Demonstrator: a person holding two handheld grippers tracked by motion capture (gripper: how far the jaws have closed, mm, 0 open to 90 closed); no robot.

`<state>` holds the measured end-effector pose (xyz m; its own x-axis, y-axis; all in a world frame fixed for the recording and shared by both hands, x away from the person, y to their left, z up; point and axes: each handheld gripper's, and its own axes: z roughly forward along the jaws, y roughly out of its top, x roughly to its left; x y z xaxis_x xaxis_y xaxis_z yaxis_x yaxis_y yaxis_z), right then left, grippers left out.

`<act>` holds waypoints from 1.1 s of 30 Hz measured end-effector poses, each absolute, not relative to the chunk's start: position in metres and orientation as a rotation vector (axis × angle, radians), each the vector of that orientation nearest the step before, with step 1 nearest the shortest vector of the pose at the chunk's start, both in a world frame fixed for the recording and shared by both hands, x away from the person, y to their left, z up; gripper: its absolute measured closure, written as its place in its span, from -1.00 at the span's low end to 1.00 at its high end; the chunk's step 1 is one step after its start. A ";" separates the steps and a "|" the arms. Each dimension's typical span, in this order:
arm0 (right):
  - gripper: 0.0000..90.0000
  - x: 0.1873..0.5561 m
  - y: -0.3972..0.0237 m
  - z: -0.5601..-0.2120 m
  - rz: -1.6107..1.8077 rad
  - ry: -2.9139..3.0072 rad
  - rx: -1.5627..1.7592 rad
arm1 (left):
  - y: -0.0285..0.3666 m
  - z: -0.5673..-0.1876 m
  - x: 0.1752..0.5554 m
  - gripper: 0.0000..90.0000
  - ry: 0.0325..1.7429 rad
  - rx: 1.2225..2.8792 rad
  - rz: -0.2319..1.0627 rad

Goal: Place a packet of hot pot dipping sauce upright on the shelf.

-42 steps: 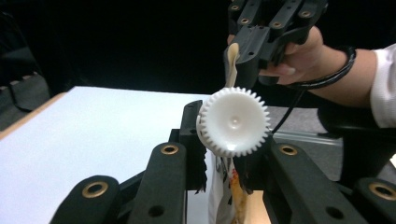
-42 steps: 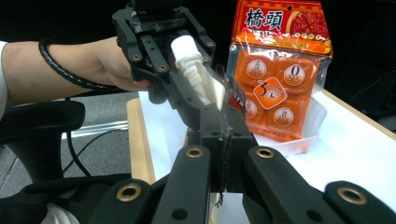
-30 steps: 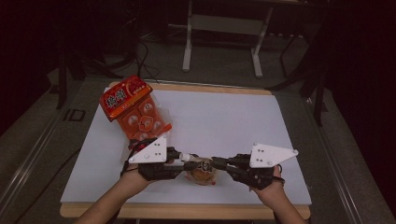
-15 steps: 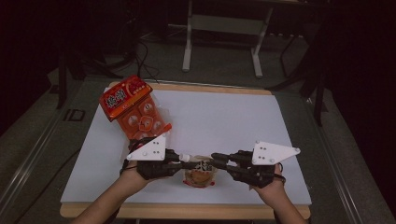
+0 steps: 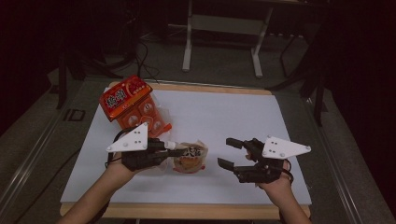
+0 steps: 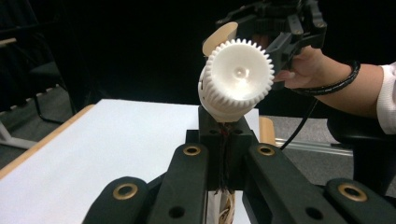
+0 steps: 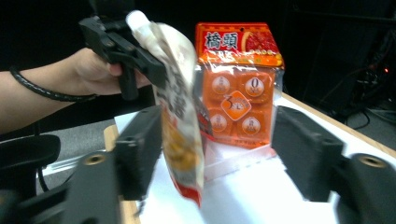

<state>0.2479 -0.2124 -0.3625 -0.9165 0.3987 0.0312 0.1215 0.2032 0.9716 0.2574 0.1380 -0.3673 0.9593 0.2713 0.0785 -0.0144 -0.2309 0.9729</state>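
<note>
A small spouted snack pouch (image 5: 189,158) with a white ribbed cap (image 6: 238,77) hangs just above the white table (image 5: 233,116). My left gripper (image 5: 167,151) is shut on its neck below the cap. In the left gripper view, my left gripper (image 6: 222,128) pinches the pouch's top edge. My right gripper (image 5: 225,152) stands open to the right of the pouch, apart from it. Its jaws have just been opening, and its pads press on nothing. In the right gripper view, the pouch (image 7: 180,116) dangles ahead of my right gripper (image 7: 222,156), with the left gripper (image 7: 121,46) above it.
An orange multi-pack of snacks (image 5: 133,106) stands at the table's back left, just behind the left hand; the orange pack (image 7: 238,84) is in front of the right gripper. The table's wooden edge (image 5: 187,211) runs along the front. Dark floor and a metal stand lie beyond.
The right gripper has let go of the pouch, opened and drawn back to the right. The left gripper has lifted the pouch slightly, still shut on it.
</note>
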 end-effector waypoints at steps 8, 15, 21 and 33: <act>-0.69 0.256 -0.225 -0.369 1.883 2.227 0.563 | 0.165 -0.365 0.264 0.98 0.211 1.776 0.306; -0.74 0.261 -0.230 -0.377 1.797 2.242 0.566 | 0.190 -0.370 0.270 0.98 0.247 1.768 0.334; -0.70 0.265 -0.236 -0.383 1.822 2.238 0.613 | 0.209 -0.375 0.271 0.98 0.275 1.771 0.348; -0.69 0.269 -0.244 -0.388 1.832 2.233 0.629 | 0.239 -0.402 0.276 0.98 0.326 1.783 0.333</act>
<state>0.2685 -0.2437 -0.3884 -0.8930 0.4331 0.1224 0.2047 0.1485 0.9675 0.2762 0.2393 -0.4018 0.9188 0.3914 0.0511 0.0435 -0.2292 0.9724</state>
